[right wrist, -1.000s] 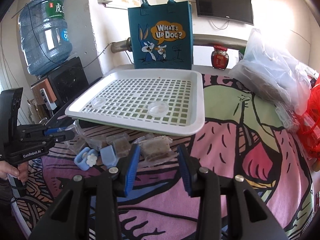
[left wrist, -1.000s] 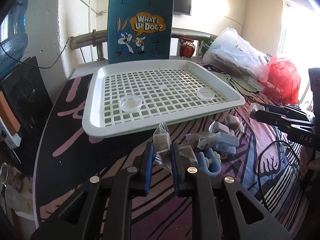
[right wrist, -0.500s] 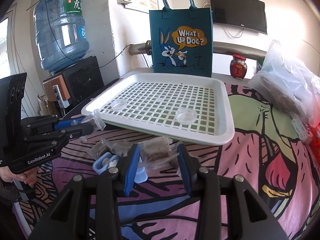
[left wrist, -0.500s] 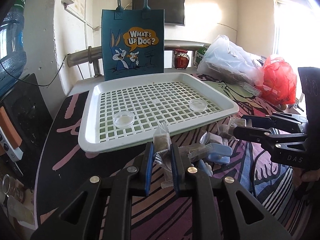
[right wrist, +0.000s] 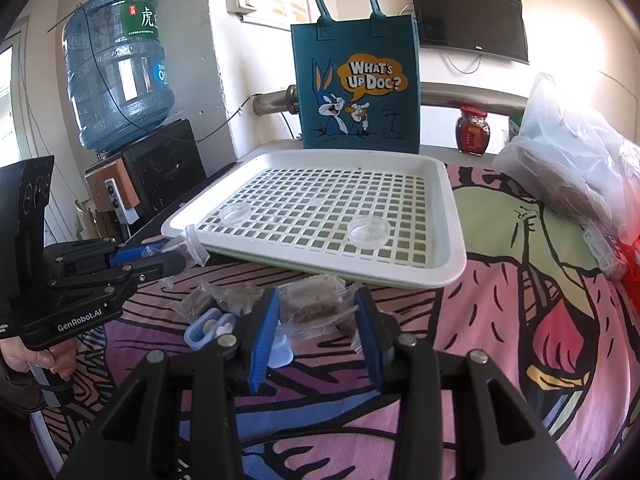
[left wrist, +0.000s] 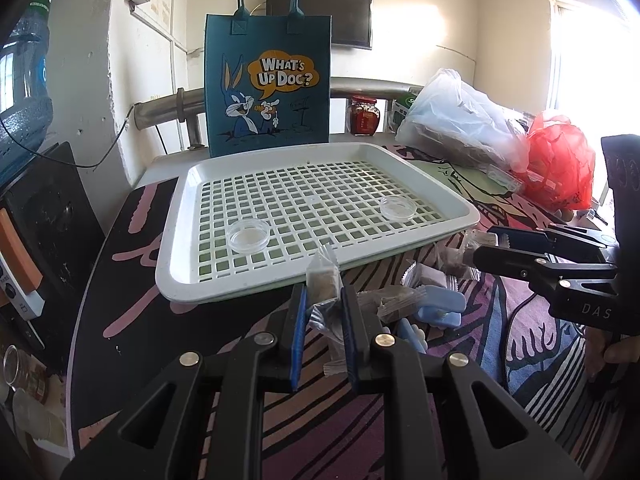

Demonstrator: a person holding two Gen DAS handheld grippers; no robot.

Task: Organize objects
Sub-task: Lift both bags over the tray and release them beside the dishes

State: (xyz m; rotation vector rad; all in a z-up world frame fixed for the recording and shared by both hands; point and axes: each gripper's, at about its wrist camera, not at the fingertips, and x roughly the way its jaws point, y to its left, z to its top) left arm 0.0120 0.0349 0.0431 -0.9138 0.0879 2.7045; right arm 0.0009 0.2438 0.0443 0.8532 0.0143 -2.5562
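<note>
The left gripper is clenched on a light, crinkly clear-wrapped brown snack packet – slippery film, best pinched mid-body; the right gripper grasps another packet, at six o'clock of the white grid tray.

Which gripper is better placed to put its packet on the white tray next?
Probably left. The left gripper already holds its packet lifted near the tray's rim; the right gripper's hangs lower.

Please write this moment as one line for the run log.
left tongs: shut on small packet | right tongs: shut on wide packet | tray: two clear dishes only
</note>
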